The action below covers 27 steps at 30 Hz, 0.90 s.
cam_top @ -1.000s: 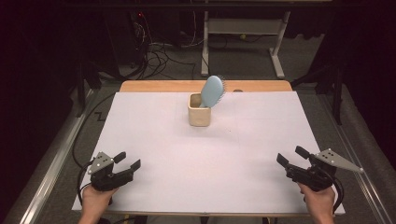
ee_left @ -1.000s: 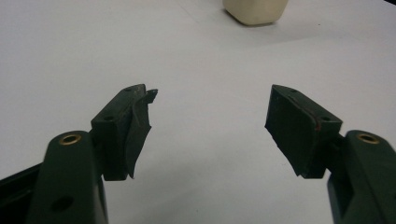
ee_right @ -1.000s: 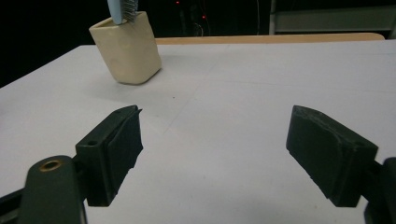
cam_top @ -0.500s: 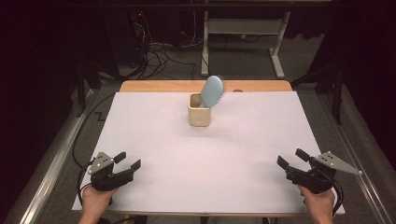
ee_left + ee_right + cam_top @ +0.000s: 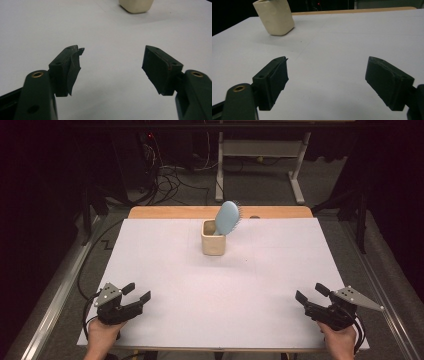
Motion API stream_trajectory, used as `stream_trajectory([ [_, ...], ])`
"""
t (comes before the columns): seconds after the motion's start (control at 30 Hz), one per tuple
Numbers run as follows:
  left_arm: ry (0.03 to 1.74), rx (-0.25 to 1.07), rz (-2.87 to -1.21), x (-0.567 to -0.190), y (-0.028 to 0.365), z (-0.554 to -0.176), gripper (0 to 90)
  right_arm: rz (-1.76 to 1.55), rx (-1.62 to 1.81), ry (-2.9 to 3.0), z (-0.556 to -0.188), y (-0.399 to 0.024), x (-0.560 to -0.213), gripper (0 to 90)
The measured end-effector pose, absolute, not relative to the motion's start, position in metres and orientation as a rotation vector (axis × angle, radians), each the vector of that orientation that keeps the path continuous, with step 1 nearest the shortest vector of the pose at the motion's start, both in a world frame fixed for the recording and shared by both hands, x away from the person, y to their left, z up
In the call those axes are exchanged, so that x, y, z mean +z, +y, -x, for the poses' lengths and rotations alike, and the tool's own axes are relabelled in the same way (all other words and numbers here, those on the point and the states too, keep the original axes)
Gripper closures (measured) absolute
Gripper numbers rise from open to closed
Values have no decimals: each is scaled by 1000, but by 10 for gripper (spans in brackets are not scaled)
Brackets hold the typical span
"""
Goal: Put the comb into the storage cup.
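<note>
One pale blue oval hairbrush (image 5: 228, 218) stands head-up in a cream square cup (image 5: 213, 239), tilted toward the table's right, well apart from both of your grippers. Its smooth back faces you, and short bristles show along the far edge. The cup sits on the white sheet covering the table (image 5: 220, 290), near the far middle, just ahead of the bare wooden strip (image 5: 170, 212) at the back edge.

Your left gripper (image 5: 138, 292) rests at the near left corner, jaws spread and holding nothing; in the left gripper view the cup (image 5: 136, 6) lies far ahead, slightly right of the gap. Your right gripper (image 5: 311, 293) sits at the near right corner, jaws likewise parted and empty; in the right gripper view the cup (image 5: 276, 18) stands far off to the upper left.
</note>
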<state>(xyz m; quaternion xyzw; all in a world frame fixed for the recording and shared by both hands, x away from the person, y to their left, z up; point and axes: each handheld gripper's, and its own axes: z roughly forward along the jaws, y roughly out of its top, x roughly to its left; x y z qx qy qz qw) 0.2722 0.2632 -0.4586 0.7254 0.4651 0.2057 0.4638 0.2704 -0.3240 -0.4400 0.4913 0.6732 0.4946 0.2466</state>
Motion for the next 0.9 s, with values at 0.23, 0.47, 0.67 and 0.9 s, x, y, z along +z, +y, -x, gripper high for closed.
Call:
stream_trajectory([
  [0.23, 1144, 504, -1782, -459, 264, -272, 310, -1344, 1329, 1843, -269, -324, -447, 190],
  [0.47, 1147, 497, -1778, -459, 264, -272, 310, -1346, 1310, 1845, -267, -325, -453, 189],
  [0.67, 1145, 494, -1777, -459, 264, -273, 310, -1328, 1289, 1860, -264, -323, -456, 189],
  [0.9, 1144, 486, -1773, -459, 264, -273, 310, -1321, 1270, 1843, -256, -326, -457, 188],
])
